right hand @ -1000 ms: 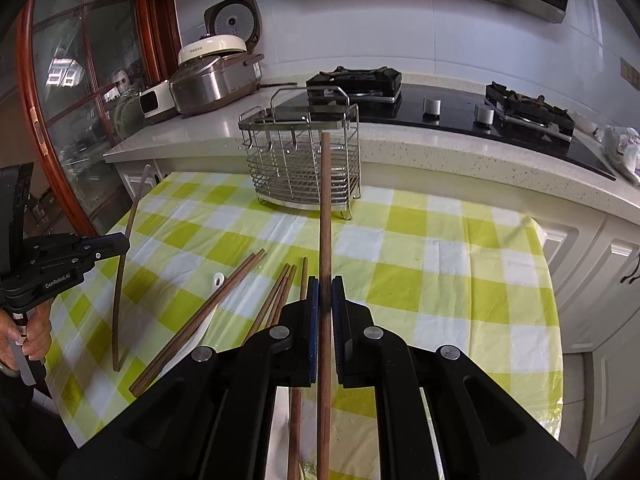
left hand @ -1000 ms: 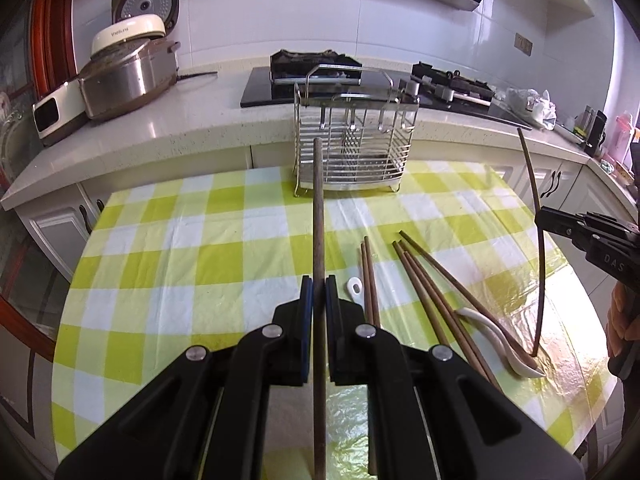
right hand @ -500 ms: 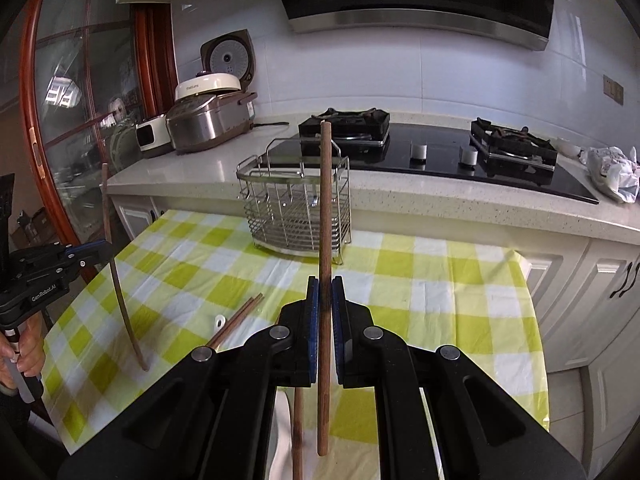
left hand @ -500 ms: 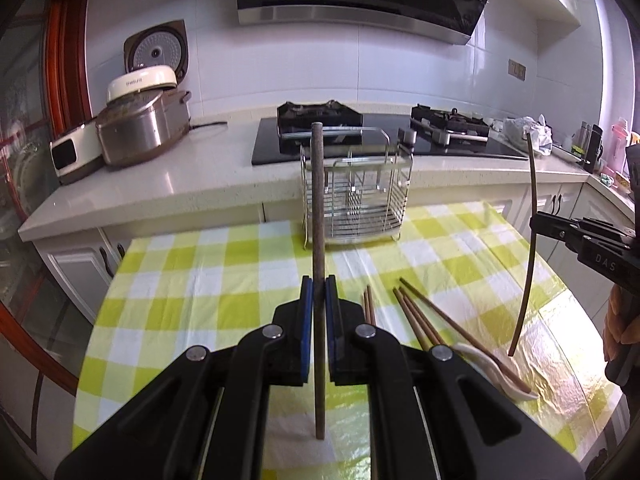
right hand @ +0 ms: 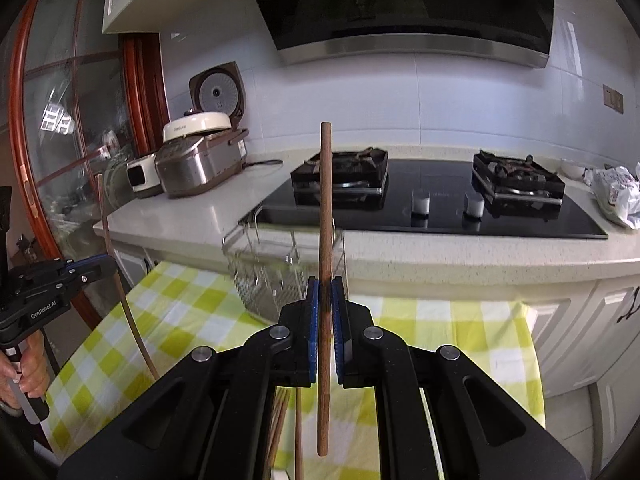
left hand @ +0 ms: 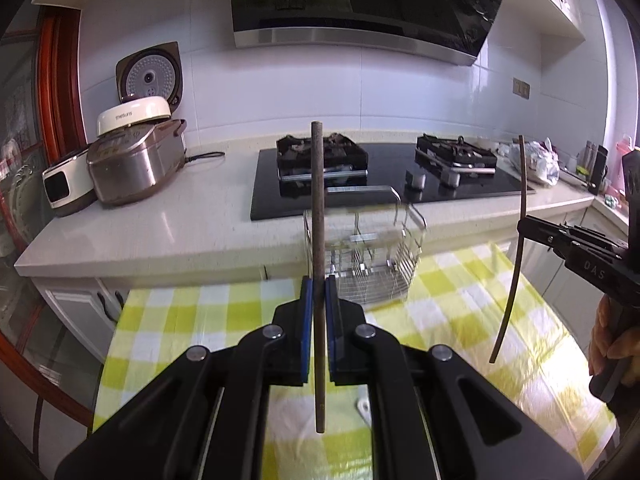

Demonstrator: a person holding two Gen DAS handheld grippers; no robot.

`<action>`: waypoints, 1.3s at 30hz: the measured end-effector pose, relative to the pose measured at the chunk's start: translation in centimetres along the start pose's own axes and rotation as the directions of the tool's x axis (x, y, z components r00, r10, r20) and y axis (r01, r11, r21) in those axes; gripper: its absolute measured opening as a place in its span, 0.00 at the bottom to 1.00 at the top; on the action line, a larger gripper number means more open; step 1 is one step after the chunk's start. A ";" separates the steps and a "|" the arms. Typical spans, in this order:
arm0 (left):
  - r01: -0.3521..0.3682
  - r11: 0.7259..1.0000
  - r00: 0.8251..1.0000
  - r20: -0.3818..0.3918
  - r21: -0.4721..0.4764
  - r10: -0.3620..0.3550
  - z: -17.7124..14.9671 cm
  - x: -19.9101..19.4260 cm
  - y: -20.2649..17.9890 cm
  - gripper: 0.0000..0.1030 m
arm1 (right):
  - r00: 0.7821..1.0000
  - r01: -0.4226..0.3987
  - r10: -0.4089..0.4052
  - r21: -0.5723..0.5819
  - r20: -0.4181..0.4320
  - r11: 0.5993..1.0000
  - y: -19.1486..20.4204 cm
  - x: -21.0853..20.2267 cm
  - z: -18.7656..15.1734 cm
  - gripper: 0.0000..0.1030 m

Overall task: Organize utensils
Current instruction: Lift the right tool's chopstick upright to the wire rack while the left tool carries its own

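Observation:
My left gripper (left hand: 319,292) is shut on a dark brown chopstick (left hand: 318,220) that stands upright above the checked tablecloth (left hand: 192,320). My right gripper (right hand: 325,292) is shut on a lighter brown chopstick (right hand: 325,208), also upright. The wire utensil rack (left hand: 372,256) stands on the table's far edge, beyond both grippers; it also shows in the right wrist view (right hand: 272,272). Each gripper shows in the other's view, the right one (left hand: 520,228) and the left one (right hand: 110,268). A few chopsticks (right hand: 288,432) lie on the cloth under the right gripper.
A stone counter (left hand: 160,224) runs behind the table with a black gas hob (left hand: 380,176), a rice cooker (left hand: 136,156) at the left and a crumpled bag (left hand: 536,160) at the right. White cabinets (right hand: 580,328) stand below.
Both grippers have risen and tilted up with their chopsticks off the table. The rack now sits lower in both views, and the loose utensils have dropped mostly out of sight.

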State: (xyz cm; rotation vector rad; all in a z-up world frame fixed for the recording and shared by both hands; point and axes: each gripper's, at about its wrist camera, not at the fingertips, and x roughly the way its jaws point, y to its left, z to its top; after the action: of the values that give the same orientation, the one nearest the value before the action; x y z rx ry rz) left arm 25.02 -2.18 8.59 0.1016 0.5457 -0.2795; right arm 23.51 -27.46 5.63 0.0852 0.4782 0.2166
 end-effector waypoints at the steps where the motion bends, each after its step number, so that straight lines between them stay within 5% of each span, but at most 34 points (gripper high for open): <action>1: 0.002 1.000 1.000 0.005 -0.001 -0.002 0.7 0.3 0.1 0.06 | 1.000 0.002 -0.002 -0.004 0.006 1.000 0.1 0.2 0.6 0.09; 21: 0.012 0.999 0.987 0.162 -0.052 -0.003 15.1 4.1 0.4 0.06 | 0.986 -0.012 0.011 0.003 0.164 1.000 1.4 5.1 12.4 0.09; 30: -0.003 0.999 0.988 0.157 -0.048 0.011 17.0 8.1 -0.2 0.06 | 0.987 -0.022 0.021 0.002 0.157 1.000 1.7 8.7 13.9 0.09; 39: -0.026 0.999 0.994 0.105 -0.027 0.029 15.1 15.0 0.4 0.06 | 0.994 -0.020 0.023 -0.028 0.106 0.999 1.4 13.8 12.2 0.09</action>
State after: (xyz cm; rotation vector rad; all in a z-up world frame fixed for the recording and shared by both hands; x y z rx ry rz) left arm 44.87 -7.87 13.58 0.0694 0.4421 -0.2494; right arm 40.82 -23.39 10.44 0.0754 0.3683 0.2385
